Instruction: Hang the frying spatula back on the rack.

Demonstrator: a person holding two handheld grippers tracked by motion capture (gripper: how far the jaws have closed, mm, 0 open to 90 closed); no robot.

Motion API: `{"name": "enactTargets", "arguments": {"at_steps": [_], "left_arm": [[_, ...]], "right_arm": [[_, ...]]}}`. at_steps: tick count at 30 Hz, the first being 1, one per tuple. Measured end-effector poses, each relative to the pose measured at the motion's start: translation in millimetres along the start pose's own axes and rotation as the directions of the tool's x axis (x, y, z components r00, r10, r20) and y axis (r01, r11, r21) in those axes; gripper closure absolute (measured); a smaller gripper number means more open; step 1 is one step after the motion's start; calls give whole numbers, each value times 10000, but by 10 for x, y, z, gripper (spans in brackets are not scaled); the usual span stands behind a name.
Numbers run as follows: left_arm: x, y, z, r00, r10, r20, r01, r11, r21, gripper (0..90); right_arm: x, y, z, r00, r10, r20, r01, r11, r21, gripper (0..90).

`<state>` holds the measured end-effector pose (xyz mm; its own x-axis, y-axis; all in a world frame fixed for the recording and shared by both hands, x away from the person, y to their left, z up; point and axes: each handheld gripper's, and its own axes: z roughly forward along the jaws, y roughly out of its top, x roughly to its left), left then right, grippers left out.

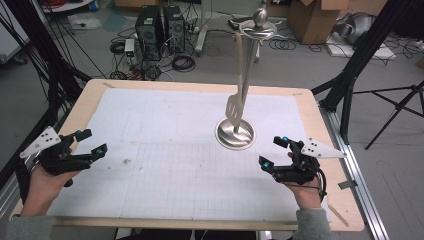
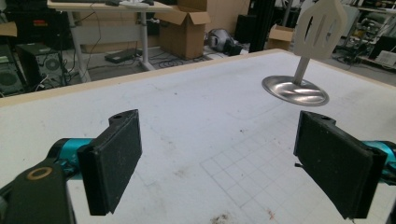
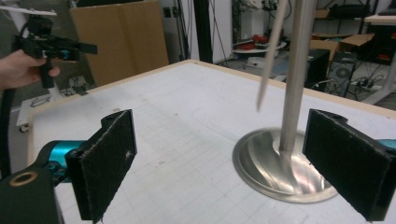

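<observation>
A steel stand (image 1: 235, 134) with a round base and a tall pole rises right of the table's middle. From its top disc (image 1: 257, 28) a pale slotted spatula (image 1: 235, 106) hangs beside the pole. My left gripper (image 1: 90, 142) is held open over the table's left edge with nothing between its jaws. My right gripper (image 1: 273, 152) is open too, just right of the stand's base. In the left gripper view the spatula blade (image 2: 319, 29) and base (image 2: 295, 90) lie far ahead. The right gripper view has the pole (image 3: 295, 74) and the spatula (image 3: 269, 56) close ahead.
A white gridded mat (image 1: 165, 160) covers the wooden table (image 1: 90, 95). Black frame posts (image 1: 357, 55) and a tripod (image 1: 400, 107) stand at the right. Computer towers (image 1: 160, 25), cables and cardboard boxes (image 1: 312, 17) sit on the floor beyond the far edge.
</observation>
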<state>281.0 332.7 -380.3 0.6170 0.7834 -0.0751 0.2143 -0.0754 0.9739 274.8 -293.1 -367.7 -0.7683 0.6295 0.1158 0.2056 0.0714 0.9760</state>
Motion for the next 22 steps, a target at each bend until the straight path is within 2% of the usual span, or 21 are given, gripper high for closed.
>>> {"name": "enactTargets", "arguments": {"at_steps": [6, 13, 17, 22], "left_arm": [[12, -79, -28, 9995, -120, -306, 121, 9999, 45, 157], [39, -132, -27, 9970, -148, -761, 155, 9998, 95, 156], [64, -144, -55, 9956, -236, -905, 248, 9996, 131, 156], [57, -160, -43, 9942, -322, -1027, 341, 9993, 167, 156]], "right_arm": [[-67, -121, -25, 9988, 106, 483, -108, 9999, 33, 84], [-168, -247, -140, 9897, 458, 1353, -427, 9987, -260, 84], [-204, -271, -192, 9869, 613, 1496, -559, 9976, -401, 85], [-187, -276, -176, 9876, 598, 1450, -548, 9978, -382, 85]]}}
